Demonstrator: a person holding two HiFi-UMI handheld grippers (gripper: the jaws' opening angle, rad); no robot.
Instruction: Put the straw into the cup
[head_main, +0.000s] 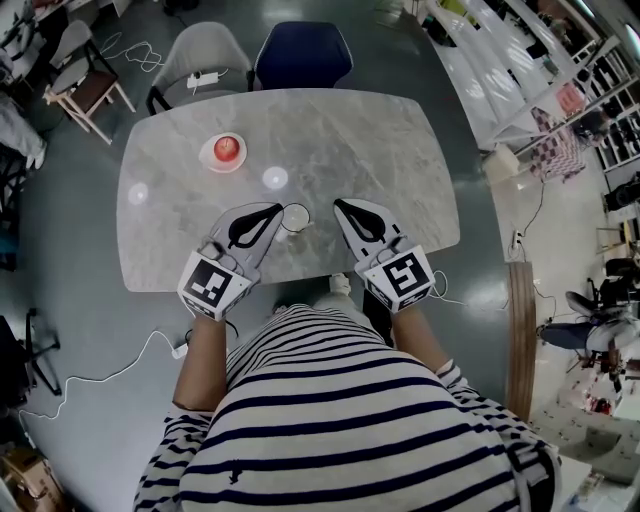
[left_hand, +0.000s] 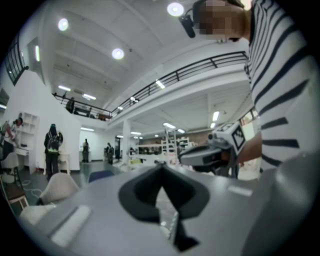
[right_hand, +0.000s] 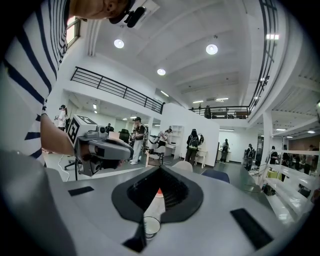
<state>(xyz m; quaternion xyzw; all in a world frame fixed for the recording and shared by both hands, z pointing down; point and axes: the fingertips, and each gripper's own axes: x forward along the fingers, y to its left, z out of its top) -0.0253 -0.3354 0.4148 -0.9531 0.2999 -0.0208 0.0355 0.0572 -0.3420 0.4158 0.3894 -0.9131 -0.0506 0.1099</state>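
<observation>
At the lower middle of the head view, the left gripper (head_main: 278, 208) and right gripper (head_main: 338, 204) are both closed and empty. They flank the clear cup (head_main: 295, 217) on the marble table (head_main: 400, 150). No straw shows, so the task seems unstarted; next, find and grip one.

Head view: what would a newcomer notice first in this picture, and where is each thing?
The left gripper and the right gripper, both shut, reach over the near edge of the marble table, with a clear cup between them. Farther back on the left, a red object on a small plate is the only strong colour. No straw shows.
</observation>
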